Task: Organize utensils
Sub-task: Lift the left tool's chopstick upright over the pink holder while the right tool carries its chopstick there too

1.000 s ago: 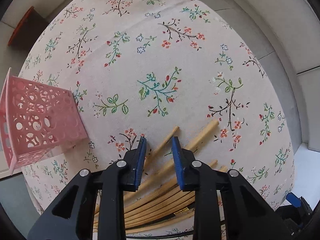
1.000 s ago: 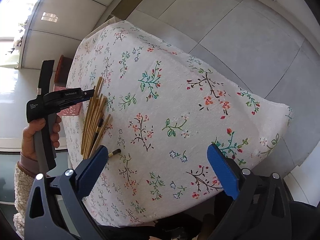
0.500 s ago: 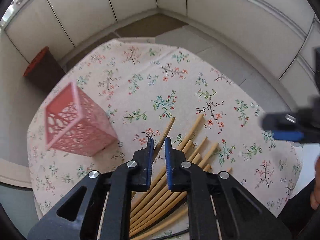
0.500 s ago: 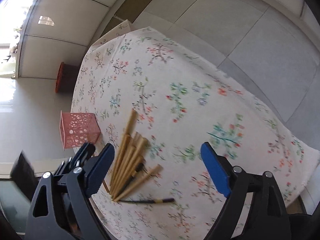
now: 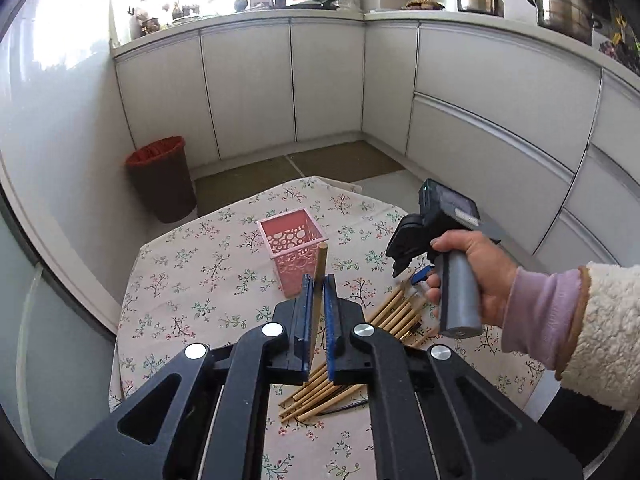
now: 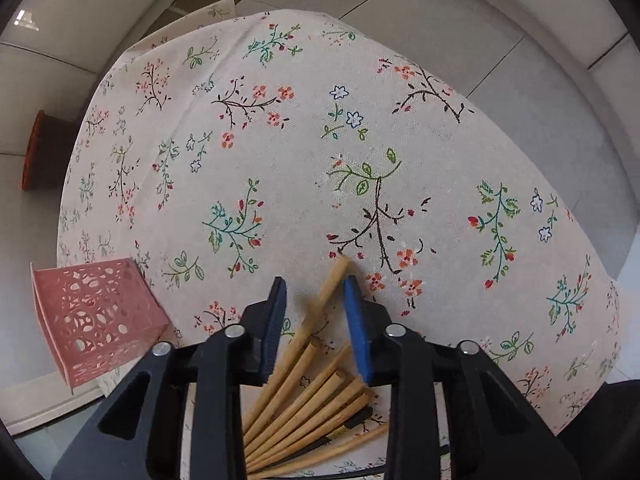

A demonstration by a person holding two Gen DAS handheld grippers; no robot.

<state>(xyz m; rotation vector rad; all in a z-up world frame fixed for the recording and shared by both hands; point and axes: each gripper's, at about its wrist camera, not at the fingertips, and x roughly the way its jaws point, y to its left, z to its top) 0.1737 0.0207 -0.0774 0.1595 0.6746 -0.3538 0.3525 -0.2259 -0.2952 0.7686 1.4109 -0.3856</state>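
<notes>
While the floral tablecloth [image 5: 192, 280] takes up most of both views, the job on it looks barely begun — as far as I can see, the pink perforated holder [image 5: 291, 249] standing upright near the middle of the table has nothing inside it, though its floor is hidden from me. In the right wrist view the same holder sits off to the left, apart from the sticks.

Next in size is the fan of bamboo chopsticks [image 6: 316, 408] lying flat on the cloth, with a thin dark stick among them. I judge these are all left to be moved.

My left gripper [image 5: 319, 292] is clenched on a single chopstick [image 5: 321, 268], lifted clear of the pile; its tip stands in front of the holder's near wall, not yet over the opening. So one piece is in hand, none delivered.

My right gripper [image 6: 316, 308] is down over the fan with its jaws parted — one chopstick [image 6: 328, 288] runs up between them, but I see no contact, so I'd call it released, poised to close.
</notes>
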